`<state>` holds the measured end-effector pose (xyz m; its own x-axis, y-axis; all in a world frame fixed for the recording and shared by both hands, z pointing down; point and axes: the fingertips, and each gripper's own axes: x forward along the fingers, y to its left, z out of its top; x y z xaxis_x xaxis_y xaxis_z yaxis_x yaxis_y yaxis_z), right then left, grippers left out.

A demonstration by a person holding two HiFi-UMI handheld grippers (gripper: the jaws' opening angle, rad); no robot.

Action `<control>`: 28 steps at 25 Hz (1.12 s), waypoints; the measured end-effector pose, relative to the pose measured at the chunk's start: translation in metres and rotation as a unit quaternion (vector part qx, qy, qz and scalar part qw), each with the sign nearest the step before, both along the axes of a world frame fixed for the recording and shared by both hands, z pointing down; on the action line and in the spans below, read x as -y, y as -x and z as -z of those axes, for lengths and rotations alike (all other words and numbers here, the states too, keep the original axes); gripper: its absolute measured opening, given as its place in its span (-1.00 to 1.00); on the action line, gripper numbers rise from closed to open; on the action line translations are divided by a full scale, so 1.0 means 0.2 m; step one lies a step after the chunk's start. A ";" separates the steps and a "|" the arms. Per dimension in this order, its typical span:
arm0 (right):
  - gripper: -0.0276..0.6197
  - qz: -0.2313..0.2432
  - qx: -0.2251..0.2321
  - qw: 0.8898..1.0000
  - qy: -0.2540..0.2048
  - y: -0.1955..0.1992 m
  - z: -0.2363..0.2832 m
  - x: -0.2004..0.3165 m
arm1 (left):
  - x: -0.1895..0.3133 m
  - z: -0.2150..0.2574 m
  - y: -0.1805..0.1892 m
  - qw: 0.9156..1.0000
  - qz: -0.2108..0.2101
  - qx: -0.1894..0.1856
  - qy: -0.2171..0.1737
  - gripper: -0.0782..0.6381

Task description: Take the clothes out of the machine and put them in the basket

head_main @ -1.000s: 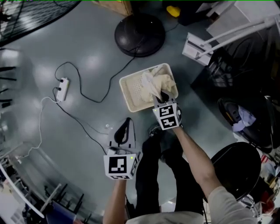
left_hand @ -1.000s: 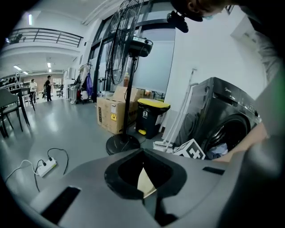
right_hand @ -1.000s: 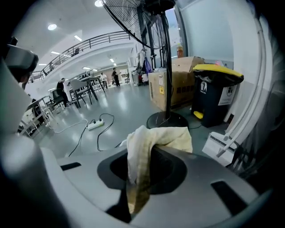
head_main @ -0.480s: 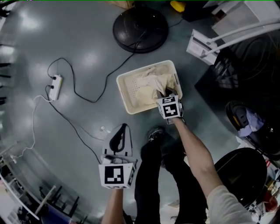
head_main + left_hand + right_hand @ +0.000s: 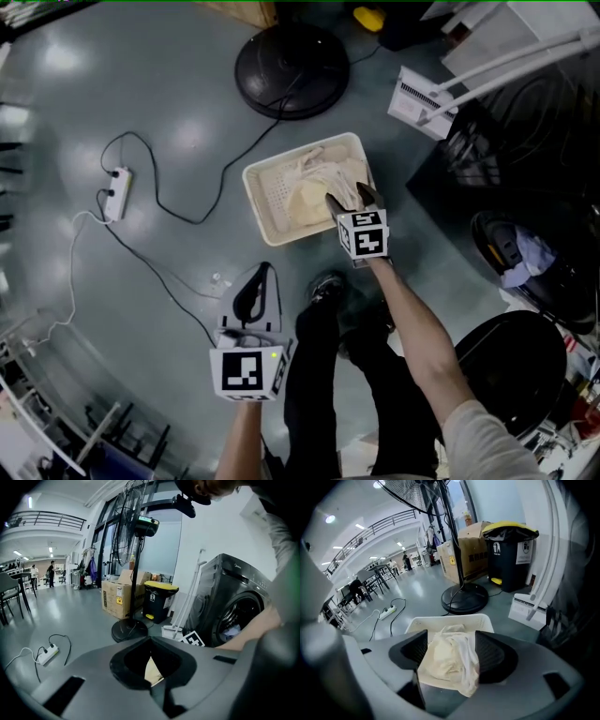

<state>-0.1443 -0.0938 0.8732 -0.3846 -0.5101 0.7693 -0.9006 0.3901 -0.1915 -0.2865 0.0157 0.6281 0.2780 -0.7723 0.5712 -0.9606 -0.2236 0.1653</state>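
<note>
Over the basket [image 5: 255, 201] on the floor: right hand-held gripper [image 5: 351, 197], jaws just opened wide, released. Cream clothes [image 5: 314, 192] lie bunched between the jaws and rest in the basket's near right part; pads do not pinch them. Step in hand: drop-off of this load, judged nearly done. Next move: lift the right hand-held gripper clear without dragging cloth over the rim, then go to the machine [image 5: 236, 616], where more laundry seems to show in the drum. Left hand-held gripper [image 5: 253, 292] hangs low beside the leg, clenched on nothing, well apart from the basket.
</note>
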 end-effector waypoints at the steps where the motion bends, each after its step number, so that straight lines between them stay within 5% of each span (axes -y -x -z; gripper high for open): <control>1: 0.10 0.002 0.002 1.000 -0.005 0.00 0.04 -0.01 | 0.01 0.02 -0.02 1.000 -0.004 -0.001 -0.001 -0.73; 6: -0.01 0.011 0.018 0.999 -0.031 -0.02 0.25 -0.05 | 0.03 0.13 -0.13 1.000 -0.012 -0.015 -0.011 -0.73; 12: -0.63 -0.003 0.024 0.998 -0.060 -0.08 0.54 -0.11 | 0.04 0.22 -0.20 0.999 -0.023 -0.013 -0.018 -0.73; 15: -0.76 0.003 0.017 0.997 -0.076 -0.10 0.71 -0.16 | 0.05 0.28 -0.20 0.999 -0.026 -0.012 -0.017 -0.73; 28: -0.84 -0.046 0.056 0.985 -0.154 -0.37 1.50 -0.34 | 0.17 0.53 -0.53 0.995 -0.099 -0.013 -0.024 -0.73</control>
<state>-0.0703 -0.0259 0.5727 -0.3988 -0.7491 0.5290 -0.9151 0.3623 -0.1769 -0.1815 -0.0178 0.5225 0.4415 -0.7268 0.5261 -0.8926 -0.4156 0.1748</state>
